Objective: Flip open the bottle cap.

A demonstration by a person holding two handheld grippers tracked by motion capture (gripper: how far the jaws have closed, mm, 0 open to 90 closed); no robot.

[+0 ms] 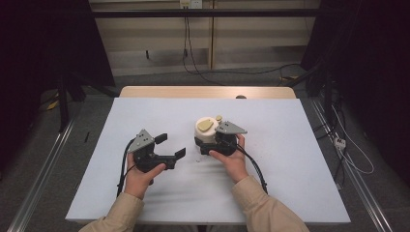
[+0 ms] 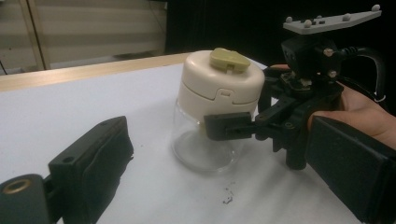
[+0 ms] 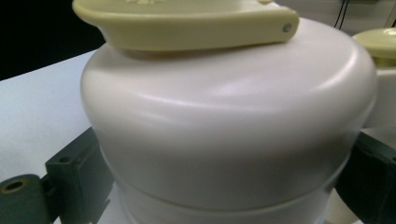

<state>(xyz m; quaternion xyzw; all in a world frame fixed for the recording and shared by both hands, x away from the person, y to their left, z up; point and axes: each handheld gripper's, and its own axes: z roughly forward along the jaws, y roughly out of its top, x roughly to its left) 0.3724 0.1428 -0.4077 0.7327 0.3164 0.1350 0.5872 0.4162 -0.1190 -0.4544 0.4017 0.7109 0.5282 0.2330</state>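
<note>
Right gripper (image 1: 205, 144) at centre frame in the high view, clamped on a jar (image 1: 208, 131): jaws closed against both sides of it, just below the cream lid (image 1: 207, 129). Seen from the left gripper view, same right gripper (image 2: 233, 127) at right of centre, one black jaw pressed across the clear glass body of the jar (image 2: 212, 112) right under the lid (image 2: 222, 81), a hand (image 2: 364, 114) behind it at the right edge. Jar standing upright on the white worktop (image 1: 290, 145), a little above the middle of the sheet. Olive-yellow flip tab (image 1: 207, 124) lying flat on top of the lid; also visible in the left gripper view (image 2: 229, 59) and, very close, along the top of the right gripper view (image 3: 187, 23). In the right gripper view, lid (image 3: 224, 121) filling most of the frame, dark jaws hugging it at lower left and lower right.

Left gripper (image 1: 170, 146) at left of centre in the high view, jaws spread wide with nothing between them, pointing right toward the jar but apart from it. In the left gripper view, own jaws at lower left and lower right, well separated, jar beyond them in the gap. Small dark specks (image 2: 228, 199) on the worktop in front of the jar, low in that frame. Beige sleeves (image 1: 263, 208) entering from the bottom edge of the high view.
</note>
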